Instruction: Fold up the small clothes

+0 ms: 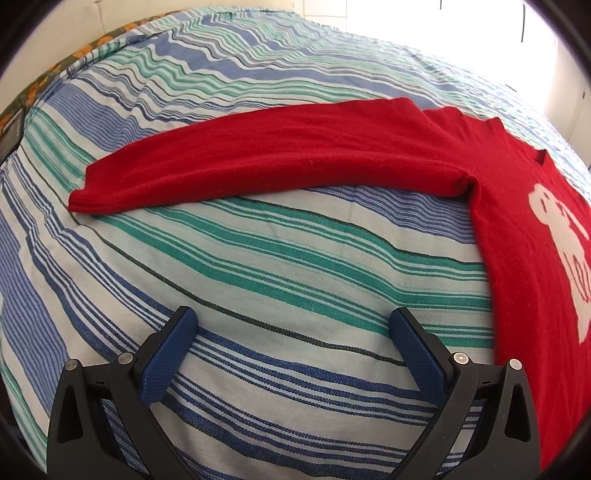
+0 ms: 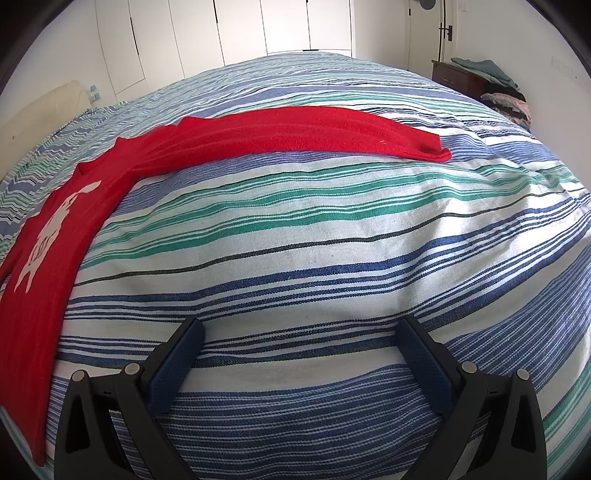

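A small red sweater (image 1: 517,229) with a white animal figure lies flat on the striped bedspread (image 1: 295,258). In the left wrist view its body fills the right side and one sleeve (image 1: 258,158) stretches out to the left. My left gripper (image 1: 295,321) hovers open over bare bedspread, below that sleeve and left of the body. In the right wrist view the sweater (image 2: 48,236) lies at the left and its other sleeve (image 2: 314,129) reaches right. My right gripper (image 2: 303,332) is open above the stripes, nothing between its fingers.
A dark nightstand (image 2: 458,75) with piled clothes (image 2: 506,99) stands at the far right of the bed. White wardrobe doors (image 2: 240,29) line the back wall. A patterned orange and green cloth (image 1: 44,85) shows at the bed's far left edge.
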`<action>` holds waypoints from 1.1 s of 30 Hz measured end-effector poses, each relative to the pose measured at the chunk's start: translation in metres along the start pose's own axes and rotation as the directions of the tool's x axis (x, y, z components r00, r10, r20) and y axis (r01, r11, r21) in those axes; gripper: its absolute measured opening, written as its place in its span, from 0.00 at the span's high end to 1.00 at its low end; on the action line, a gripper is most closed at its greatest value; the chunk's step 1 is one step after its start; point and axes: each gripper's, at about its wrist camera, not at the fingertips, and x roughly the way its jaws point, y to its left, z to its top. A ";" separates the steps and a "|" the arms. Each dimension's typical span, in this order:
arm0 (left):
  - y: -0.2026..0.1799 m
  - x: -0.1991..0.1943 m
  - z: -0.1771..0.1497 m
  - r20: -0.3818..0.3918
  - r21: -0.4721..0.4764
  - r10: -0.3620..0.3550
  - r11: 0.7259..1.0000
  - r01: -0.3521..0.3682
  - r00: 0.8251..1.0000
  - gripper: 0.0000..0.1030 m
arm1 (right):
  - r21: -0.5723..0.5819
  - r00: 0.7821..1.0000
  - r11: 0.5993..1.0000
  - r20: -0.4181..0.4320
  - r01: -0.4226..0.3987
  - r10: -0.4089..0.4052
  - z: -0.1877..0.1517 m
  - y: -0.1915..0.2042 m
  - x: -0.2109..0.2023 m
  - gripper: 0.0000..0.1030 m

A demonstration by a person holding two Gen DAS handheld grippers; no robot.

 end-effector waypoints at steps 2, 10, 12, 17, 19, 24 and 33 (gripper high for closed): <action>-0.001 0.000 -0.001 0.004 0.001 0.002 1.000 -0.002 1.000 0.00 | 0.000 1.000 1.000 0.000 0.000 0.000 0.000 -0.001 0.000 0.00; 0.000 0.000 -0.001 -0.002 -0.003 0.000 1.000 0.000 1.000 0.00 | 0.000 1.000 1.000 0.000 0.000 0.000 0.000 0.000 0.000 0.00; 0.001 0.000 0.000 -0.012 -0.006 -0.006 1.000 0.006 1.000 0.00 | 0.000 1.000 1.000 0.000 0.000 0.000 0.000 0.000 0.000 0.00; 0.002 0.002 0.002 -0.024 -0.005 -0.014 1.000 0.013 1.000 0.00 | -0.001 1.000 1.000 0.000 0.000 0.000 0.000 0.000 0.000 0.00; 0.001 0.002 0.002 -0.024 -0.005 -0.013 1.000 0.013 1.000 0.00 | -0.001 1.000 1.000 0.000 0.000 0.000 0.000 0.000 0.000 0.00; 0.002 0.002 0.002 -0.032 0.001 -0.021 1.000 0.021 0.999 0.00 | -0.001 1.000 1.000 0.000 0.001 -0.001 0.000 0.001 0.000 0.00; 0.018 -0.037 0.003 -0.057 -0.054 -0.109 0.993 0.106 0.992 0.02 | 0.013 0.991 0.997 -0.109 -0.082 0.083 0.018 -0.010 -0.003 0.01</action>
